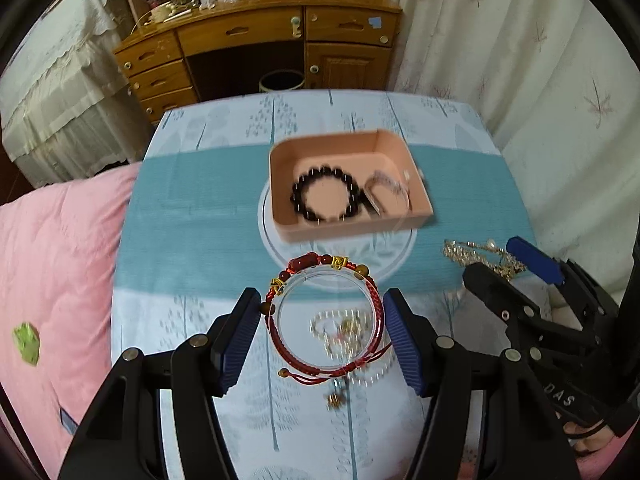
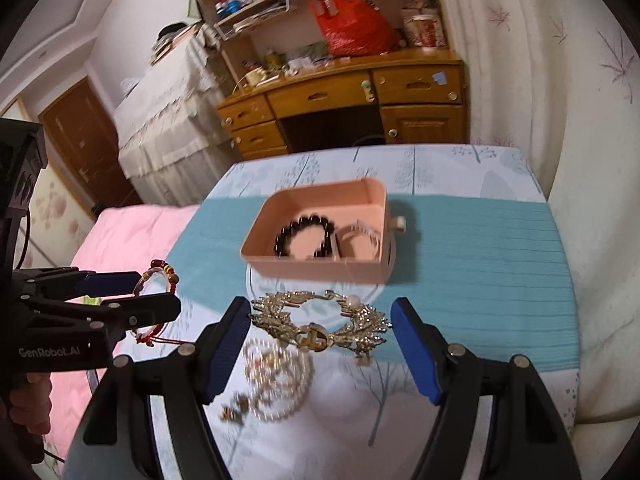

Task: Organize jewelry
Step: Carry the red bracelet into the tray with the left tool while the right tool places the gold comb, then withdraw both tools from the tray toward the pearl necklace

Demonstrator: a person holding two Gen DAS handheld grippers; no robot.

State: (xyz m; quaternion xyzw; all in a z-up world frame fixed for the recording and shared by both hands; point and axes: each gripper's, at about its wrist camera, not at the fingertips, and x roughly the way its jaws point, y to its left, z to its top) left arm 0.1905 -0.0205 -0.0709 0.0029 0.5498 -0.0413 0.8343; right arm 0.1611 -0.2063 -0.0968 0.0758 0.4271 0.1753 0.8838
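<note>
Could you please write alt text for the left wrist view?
The left gripper holds a red cord bracelet on a clear ring above a patterned tablecloth. Beyond it, a pink tray contains a dark bead bracelet.

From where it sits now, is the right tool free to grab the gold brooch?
Probably yes: the right tool is open, the gold brooch lies between its fingers on the table, nothing covers it, and the left tool is off to the side.

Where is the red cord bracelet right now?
The red cord bracelet is held between the left gripper fingers, above the table, on the near side of the pink box.
</note>
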